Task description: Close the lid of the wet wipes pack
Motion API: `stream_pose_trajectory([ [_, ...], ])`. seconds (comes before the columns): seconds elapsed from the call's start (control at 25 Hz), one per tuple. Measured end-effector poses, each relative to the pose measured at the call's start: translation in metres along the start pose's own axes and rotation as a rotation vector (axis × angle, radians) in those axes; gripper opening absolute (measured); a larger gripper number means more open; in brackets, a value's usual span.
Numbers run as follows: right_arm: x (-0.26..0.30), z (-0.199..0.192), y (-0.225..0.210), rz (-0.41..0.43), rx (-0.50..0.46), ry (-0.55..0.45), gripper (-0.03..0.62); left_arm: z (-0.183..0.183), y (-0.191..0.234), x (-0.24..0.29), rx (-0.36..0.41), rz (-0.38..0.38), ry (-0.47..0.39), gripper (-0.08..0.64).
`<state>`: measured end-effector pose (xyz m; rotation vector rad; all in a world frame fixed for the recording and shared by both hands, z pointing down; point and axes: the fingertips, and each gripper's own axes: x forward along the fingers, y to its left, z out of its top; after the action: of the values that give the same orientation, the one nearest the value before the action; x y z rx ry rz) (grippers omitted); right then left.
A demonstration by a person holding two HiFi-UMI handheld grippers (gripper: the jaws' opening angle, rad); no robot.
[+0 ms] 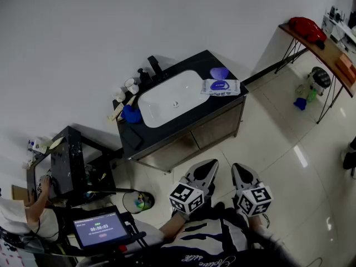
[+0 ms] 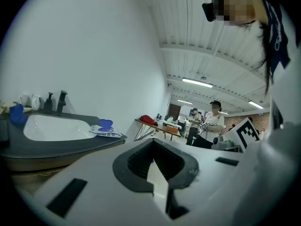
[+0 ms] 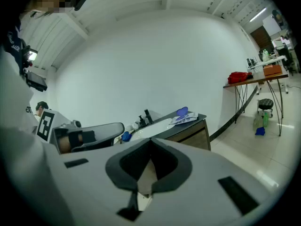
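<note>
The wet wipes pack (image 1: 221,87) lies flat on the right end of the dark vanity top (image 1: 192,121), with its blue lid (image 1: 219,72) standing open. It also shows far off as the pack (image 2: 106,132) in the left gripper view and the pack (image 3: 186,119) in the right gripper view. My left gripper (image 1: 207,171) and right gripper (image 1: 240,174) hang side by side over the floor, well short of the vanity. Both are shut on nothing: left gripper (image 2: 153,144), right gripper (image 3: 150,143).
A white sink basin (image 1: 169,99) fills the vanity, with a black faucet (image 1: 154,67), cups (image 1: 130,85) and a blue cloth (image 1: 132,114) at its left. A black side cabinet (image 1: 69,163), a timer tablet (image 1: 100,227) and a seated person (image 1: 30,210) are left; a table (image 1: 325,49) stands right.
</note>
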<state>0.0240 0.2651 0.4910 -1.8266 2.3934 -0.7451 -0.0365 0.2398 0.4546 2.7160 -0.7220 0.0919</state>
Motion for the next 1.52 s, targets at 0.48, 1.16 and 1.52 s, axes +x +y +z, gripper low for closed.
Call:
stream_pose_trajectory([
  [0.48, 0.1, 0.043, -0.028, -0.025, 0.002, -0.002, -0.002, 0.047, 0.104, 0.065, -0.005, -0.022, -0.026, 0.001],
  [1.16, 0.218, 0.097, -0.068, -0.154, 0.034, -0.02, -0.002, 0.081, 0.244, 0.131, -0.073, -0.053, 0.023, 0.002],
  [1.52, 0.254, 0.114, -0.106, -0.151, 0.036, 0.023, 0.0, 0.068, 0.27, 0.177, -0.094, -0.049, 0.087, 0.0],
])
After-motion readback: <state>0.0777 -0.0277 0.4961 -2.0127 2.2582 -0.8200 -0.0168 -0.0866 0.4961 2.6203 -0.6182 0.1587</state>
